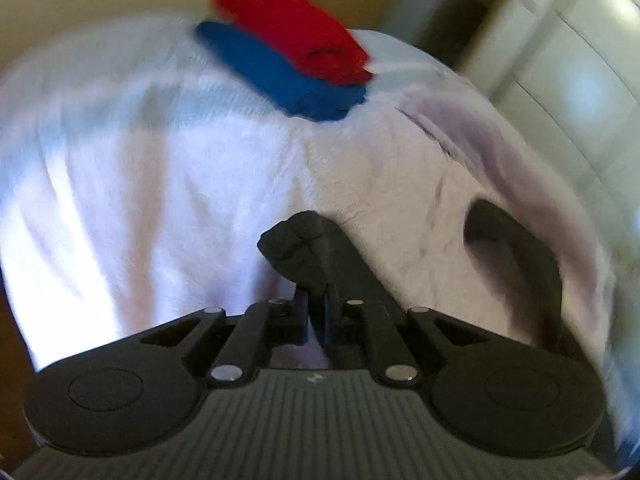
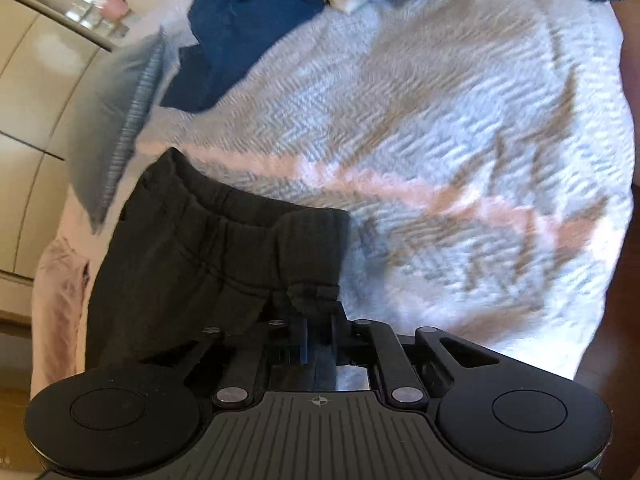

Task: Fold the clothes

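in the left wrist view, our left gripper (image 1: 316, 256) is clenched on a bunched bit of the black garment (image 1: 296, 244), low in the middle of the frame. another dark loop of cloth sits at the lower right; the blur is heavy, so we think it is the same garment but cannot be sure. the pale bedspread (image 1: 168, 184) fills the frame, and at the upper centre a folded red piece (image 1: 296, 32) lies on a folded blue piece (image 1: 280, 76).

in the right wrist view, our right gripper (image 2: 318, 312) is clamped on the ribbed waistband of the black garment (image 2: 200, 248), which spreads off toward the lower left. unfolded dark blue clothes (image 2: 248, 20) lie heaped at the upper left on the bedspread (image 2: 460, 140).

we judge that we are early in folding this piece: both ends are pinched and it hangs slack between us. the next move calls for drawing the two grips apart to pull the cloth taut, then laying it flat on a bare stretch of bedspread, clear of the finished stack.
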Demonstrator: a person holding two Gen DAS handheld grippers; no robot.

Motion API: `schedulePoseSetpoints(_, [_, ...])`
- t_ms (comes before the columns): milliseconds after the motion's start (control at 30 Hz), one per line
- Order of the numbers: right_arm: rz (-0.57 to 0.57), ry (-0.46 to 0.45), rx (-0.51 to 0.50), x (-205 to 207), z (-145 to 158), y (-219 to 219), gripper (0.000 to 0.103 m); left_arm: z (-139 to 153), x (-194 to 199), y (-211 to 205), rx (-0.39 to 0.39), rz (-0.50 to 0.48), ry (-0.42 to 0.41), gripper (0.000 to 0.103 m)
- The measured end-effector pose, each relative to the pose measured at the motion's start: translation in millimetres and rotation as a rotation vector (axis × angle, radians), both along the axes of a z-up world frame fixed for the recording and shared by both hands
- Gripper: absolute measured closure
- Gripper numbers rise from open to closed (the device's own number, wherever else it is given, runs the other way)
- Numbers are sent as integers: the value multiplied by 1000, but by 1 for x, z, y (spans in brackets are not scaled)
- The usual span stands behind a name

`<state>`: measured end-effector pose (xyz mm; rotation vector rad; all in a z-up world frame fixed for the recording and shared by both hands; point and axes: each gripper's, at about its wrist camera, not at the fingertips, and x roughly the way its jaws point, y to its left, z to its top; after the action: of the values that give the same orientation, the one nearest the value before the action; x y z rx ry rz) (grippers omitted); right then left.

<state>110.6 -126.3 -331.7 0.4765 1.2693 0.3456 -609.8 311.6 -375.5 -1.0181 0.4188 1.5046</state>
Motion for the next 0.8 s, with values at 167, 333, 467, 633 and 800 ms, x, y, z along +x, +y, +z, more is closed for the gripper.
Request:
schedulePoseSetpoints(167, [71,28,-142,4,-14,18,91,-22,-10,-3,-136,-16,71,90])
schedulePoseSetpoints(333, [178,-48,-302,5,17,34,44,11,-2,-3,-124,-97,182,72])
schedulePoseSetpoints(467, [128,-118,-393,1,40,34,42,26,-7,-1,-173,-32,304,72])
schedulePoseSetpoints(633, [106,-158,-389,6,45,60,42,31,6,15,-202,22,320,76])
schedulePoseSetpoints(800, [125,-213,-328,8,46,103,42,21,64,56,-171,-53,164,75])
